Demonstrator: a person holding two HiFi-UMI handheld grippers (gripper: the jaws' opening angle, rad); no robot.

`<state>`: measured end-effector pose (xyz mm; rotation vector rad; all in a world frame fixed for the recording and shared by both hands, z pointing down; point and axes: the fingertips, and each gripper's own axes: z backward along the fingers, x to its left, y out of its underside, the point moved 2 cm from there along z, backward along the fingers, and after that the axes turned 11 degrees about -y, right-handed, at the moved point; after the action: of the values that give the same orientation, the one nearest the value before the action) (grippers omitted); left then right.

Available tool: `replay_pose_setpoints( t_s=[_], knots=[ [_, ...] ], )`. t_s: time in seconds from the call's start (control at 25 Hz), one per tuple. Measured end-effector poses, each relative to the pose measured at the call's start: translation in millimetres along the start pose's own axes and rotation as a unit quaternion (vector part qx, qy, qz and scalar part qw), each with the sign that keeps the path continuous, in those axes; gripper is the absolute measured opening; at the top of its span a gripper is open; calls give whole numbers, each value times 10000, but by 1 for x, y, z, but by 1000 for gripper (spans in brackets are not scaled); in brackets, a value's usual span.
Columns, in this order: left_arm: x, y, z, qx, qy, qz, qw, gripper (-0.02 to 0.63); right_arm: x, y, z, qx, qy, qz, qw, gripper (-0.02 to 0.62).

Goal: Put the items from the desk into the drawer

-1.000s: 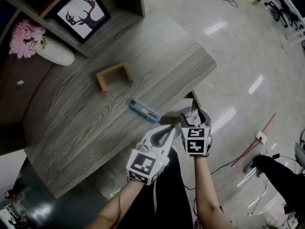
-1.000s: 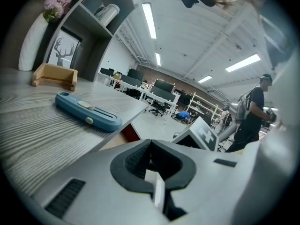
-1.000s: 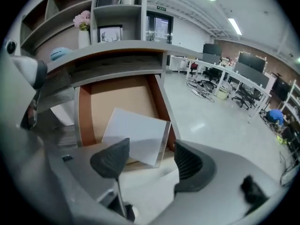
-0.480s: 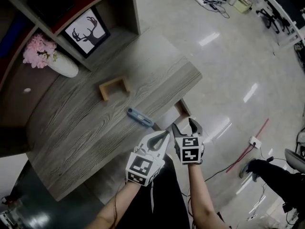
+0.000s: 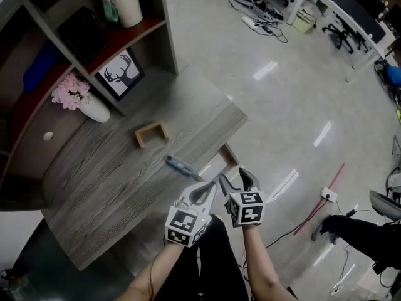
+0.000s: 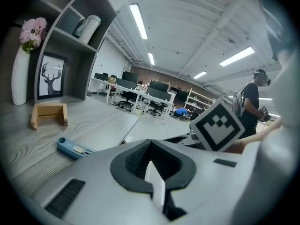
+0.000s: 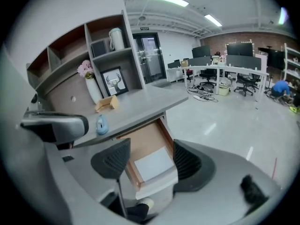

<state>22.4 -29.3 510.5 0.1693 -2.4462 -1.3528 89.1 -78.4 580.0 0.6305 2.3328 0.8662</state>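
The grey wood-grain table [image 5: 106, 187] carries two loose items. A blue utility knife [image 5: 180, 165] lies near the table's front edge, and a small wooden stand [image 5: 152, 134] sits farther back, apart from the knife and nearer the shelf unit [image 5: 75, 49].

Under the table's right end the drawer [image 5: 227, 154] is pulled out. The right gripper view shows its wooden floor [image 7: 140, 142] with a white sheet [image 7: 152, 165] lying in it. Neither the knife nor the stand is in the drawer.

Both hand-held grippers hang off the table's front edge, side by side and close together, touching nothing on the table. The left hand-held gripper [image 5: 208, 190] is clenched. In its own view its jaws meet at the tips [image 6: 151, 142] with nothing between them, and the knife [image 6: 72, 147] and the stand [image 6: 48, 114] lie beyond on the tabletop. The right hand-held gripper [image 5: 233, 182] is released. Its jaws stand wide apart [image 7: 151, 146], and the open drawer shows through the gap, well beyond them.

On the shelves stand a framed deer picture [image 5: 121, 74], a white vase of pink flowers [image 5: 84, 102] and a pale tumbler [image 5: 122, 2].
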Motion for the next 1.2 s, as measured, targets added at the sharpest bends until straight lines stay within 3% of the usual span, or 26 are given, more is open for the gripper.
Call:
replay_pose_setpoints(
  t_s=[0.36,0.4,0.48,0.56,0.8,1.04,1.2],
  knots=[
    [-19,-37,27,-176,56,-276,9994,11,33,-33,49,-282,-42,360,9989,259],
    [-20,-40,31,-206,42,-298,9993,11,33,-36,56,-324,73,438,9985,222],
    [-18,-46,38,-251,-19,-320,9992,11,33,-43,70,-439,372,595,9966,20],
    [-14,-51,44,-272,-85,-312,9991,11,37,-49,80,-531,403,663,9956,20],
    [-19,-72,56,-455,79,-433,9980,11,59,-52,100,-676,-82,472,9966,17],
    [-31,-89,65,-703,280,-661,9949,11,81,-59,114,-849,-18,439,9954,15],
    [-28,-96,64,-741,317,-555,9952,11,86,-73,115,-1099,62,532,9925,15]
  ],
)
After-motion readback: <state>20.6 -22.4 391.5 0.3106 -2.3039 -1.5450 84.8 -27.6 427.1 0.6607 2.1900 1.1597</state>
